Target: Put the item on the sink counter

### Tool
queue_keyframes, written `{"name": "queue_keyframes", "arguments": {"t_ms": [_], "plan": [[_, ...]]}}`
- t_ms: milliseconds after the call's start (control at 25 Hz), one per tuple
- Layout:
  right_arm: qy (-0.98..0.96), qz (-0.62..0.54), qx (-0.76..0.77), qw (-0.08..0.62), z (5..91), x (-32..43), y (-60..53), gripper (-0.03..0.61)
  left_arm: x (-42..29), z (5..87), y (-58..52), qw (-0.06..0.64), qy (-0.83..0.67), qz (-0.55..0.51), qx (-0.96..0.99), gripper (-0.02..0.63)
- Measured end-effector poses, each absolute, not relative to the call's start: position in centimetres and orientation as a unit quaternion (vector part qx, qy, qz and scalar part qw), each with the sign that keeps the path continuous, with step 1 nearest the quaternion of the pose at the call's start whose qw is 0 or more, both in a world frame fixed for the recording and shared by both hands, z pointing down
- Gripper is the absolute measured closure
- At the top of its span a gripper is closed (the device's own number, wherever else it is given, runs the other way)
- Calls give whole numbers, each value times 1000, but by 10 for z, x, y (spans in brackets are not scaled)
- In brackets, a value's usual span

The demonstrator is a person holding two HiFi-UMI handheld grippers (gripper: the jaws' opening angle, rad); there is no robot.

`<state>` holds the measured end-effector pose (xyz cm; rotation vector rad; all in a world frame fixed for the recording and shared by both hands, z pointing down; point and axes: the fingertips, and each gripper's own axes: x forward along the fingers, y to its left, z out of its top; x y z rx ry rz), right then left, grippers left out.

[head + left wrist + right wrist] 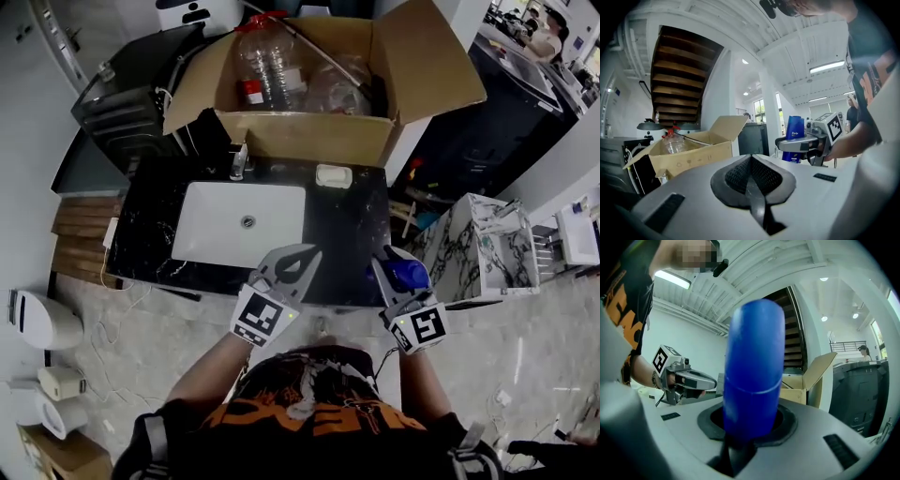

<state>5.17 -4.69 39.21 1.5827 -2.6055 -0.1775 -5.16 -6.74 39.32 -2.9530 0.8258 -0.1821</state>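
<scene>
A blue bottle (409, 275) stands upright between the jaws of my right gripper (394, 264), which is shut on it, over the front right edge of the black marble sink counter (347, 234). The bottle (754, 371) fills the middle of the right gripper view, where the right gripper (750, 427) clamps its lower part. The left gripper view shows the bottle (794, 136) from the side. My left gripper (307, 253) is shut and holds nothing, hovering over the counter's front edge beside the white basin (239, 223); its pads (751, 178) meet.
An open cardboard box (309, 131) with a clear plastic bottle (267, 66) sits behind the counter. A faucet (239, 161) and a white soap dish (334, 175) stand at the counter's back. A marbled white cabinet (478, 248) is to the right, a black appliance (131, 103) to the left.
</scene>
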Motion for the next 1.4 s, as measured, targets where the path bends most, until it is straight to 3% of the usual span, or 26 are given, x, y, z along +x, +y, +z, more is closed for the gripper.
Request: {"name": "queue_keyframes", "arguments": {"t_ms": [720,1120,1400], "plan": [[-868,-52,490,64,443,131,-176,459,56,438,-174,-13,268,-64,-961,595],[-868,-26,491,75,478,148,-215,459,64,477,-202,2,293,-86,-952,595],[-871,-14,483,93,511,146,-230,459,61,508,-212,-27,309,-92,-946,595]]}}
